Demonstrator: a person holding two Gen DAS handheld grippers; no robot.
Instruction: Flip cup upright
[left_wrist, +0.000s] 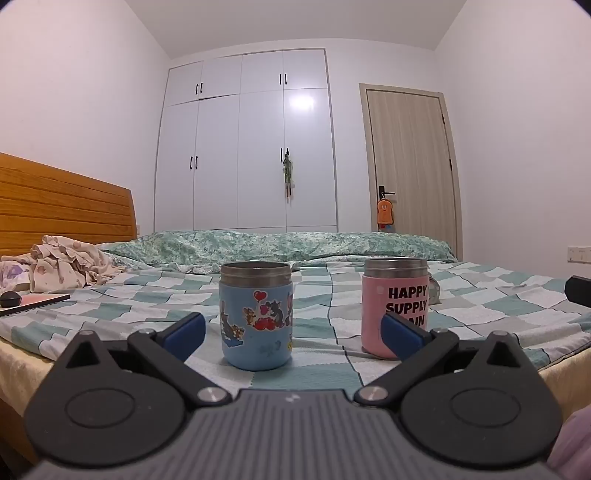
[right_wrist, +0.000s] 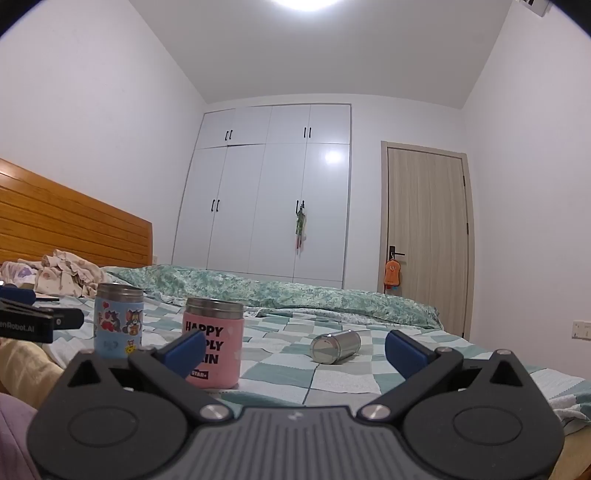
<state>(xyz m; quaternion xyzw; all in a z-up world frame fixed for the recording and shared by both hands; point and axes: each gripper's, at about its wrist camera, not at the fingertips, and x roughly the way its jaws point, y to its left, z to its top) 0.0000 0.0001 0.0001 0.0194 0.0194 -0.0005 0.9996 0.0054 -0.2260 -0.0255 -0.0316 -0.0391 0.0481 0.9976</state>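
Observation:
A blue cartoon cup (left_wrist: 256, 316) stands upright on the checked bedspread, straight ahead of my left gripper (left_wrist: 293, 332), which is open and empty just short of it. A pink "HAPPY SUPPLY" cup (left_wrist: 394, 306) stands upright to its right. In the right wrist view the blue cup (right_wrist: 119, 321) and pink cup (right_wrist: 214, 343) stand at the left, and a bare steel cup (right_wrist: 335, 346) lies on its side further back. My right gripper (right_wrist: 295, 350) is open and empty, short of the steel cup. The left gripper's body (right_wrist: 37, 325) shows at the left edge.
The bed (left_wrist: 480, 295) has a rolled green quilt (left_wrist: 277, 247) across the far side, crumpled clothes (left_wrist: 62, 266) and a flat book (left_wrist: 33, 301) at the left by the wooden headboard (left_wrist: 55, 203). White wardrobe (left_wrist: 247, 147) and a door (left_wrist: 410, 162) stand behind.

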